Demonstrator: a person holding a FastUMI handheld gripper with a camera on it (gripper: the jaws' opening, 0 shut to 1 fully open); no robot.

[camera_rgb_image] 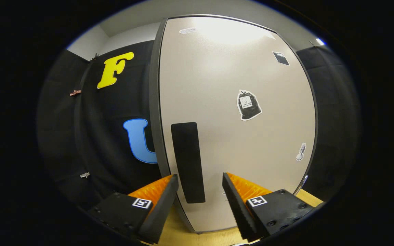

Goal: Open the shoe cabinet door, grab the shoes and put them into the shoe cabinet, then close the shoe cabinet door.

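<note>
Beige flat cabinet door (238, 130) stands shut, dark-edged, just ahead of fingers. Black upright rectangular handle pad (187, 162) sits near door's left edge, just beyond fingertips. Gripper (199, 186) open, fingers spread, holding nothing. Best approach, judging: centre handle between fingers, close squarely, pull along hinge arc. Small stickers (248, 105) on door panel.

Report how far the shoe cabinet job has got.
Nothing looks done yet: the shoe cabinet door appears shut, its pale face filling the space ahead. In hand: the gripper is open, its fingers either side of the dark vertical handle near the door's edge, not yet pressing on it. Left: pulling the door open, fetching the shoes, putting them inside, closing the door.
</note>
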